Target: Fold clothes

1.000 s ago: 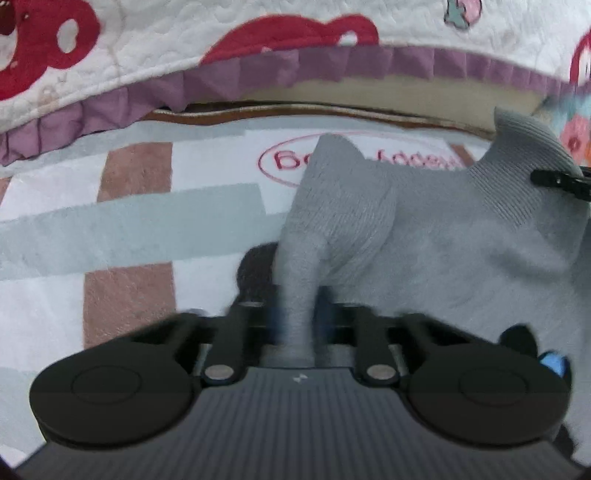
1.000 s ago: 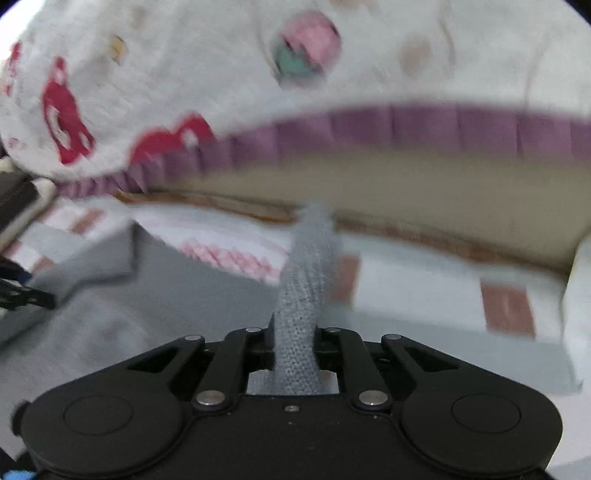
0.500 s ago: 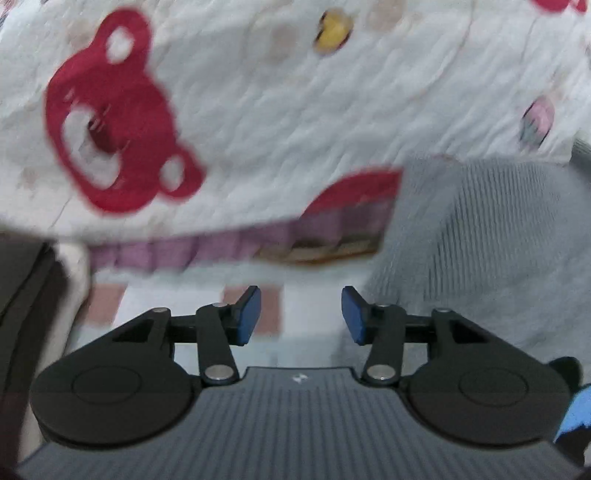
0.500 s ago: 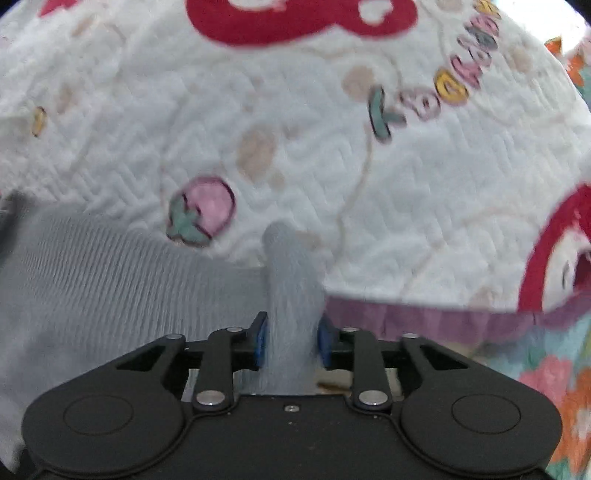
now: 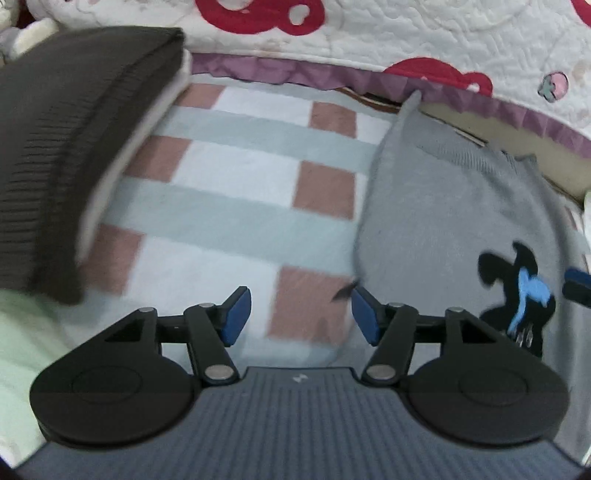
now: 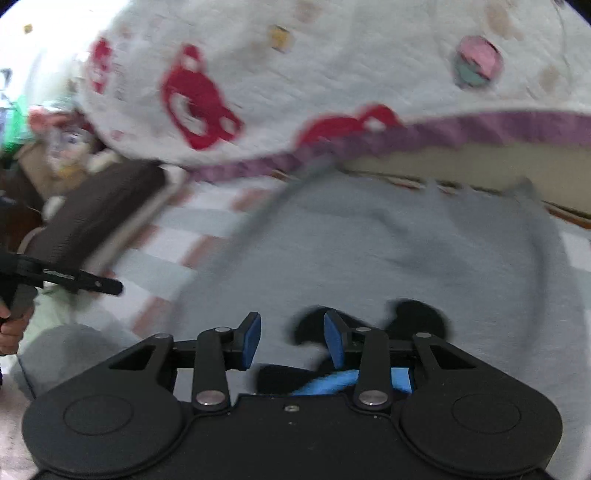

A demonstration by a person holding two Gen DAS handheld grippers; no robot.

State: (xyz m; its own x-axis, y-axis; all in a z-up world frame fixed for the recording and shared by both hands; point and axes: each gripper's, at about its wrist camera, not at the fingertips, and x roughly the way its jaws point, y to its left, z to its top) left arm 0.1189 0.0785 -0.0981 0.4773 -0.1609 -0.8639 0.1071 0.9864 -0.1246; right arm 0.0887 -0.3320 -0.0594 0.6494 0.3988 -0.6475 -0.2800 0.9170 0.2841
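Observation:
A grey knit sweater (image 5: 450,206) with a black and blue print (image 5: 517,291) lies spread on the checked bed sheet (image 5: 236,177). My left gripper (image 5: 301,314) is open and empty just left of the sweater's edge. My right gripper (image 6: 291,339) is open and empty above the sweater (image 6: 369,251), over its black print (image 6: 417,317). The left gripper (image 6: 74,282) also shows at the left of the right wrist view.
A folded dark brown garment (image 5: 70,133) lies on a stack at the left, with pale green cloth (image 5: 22,343) below it. A white quilt with red bears (image 5: 369,33) and a purple frill borders the far side.
Both grippers have let go of the grey sweater and opened. The sweater now lies flat on the sheet, and both cameras have tipped down toward it.

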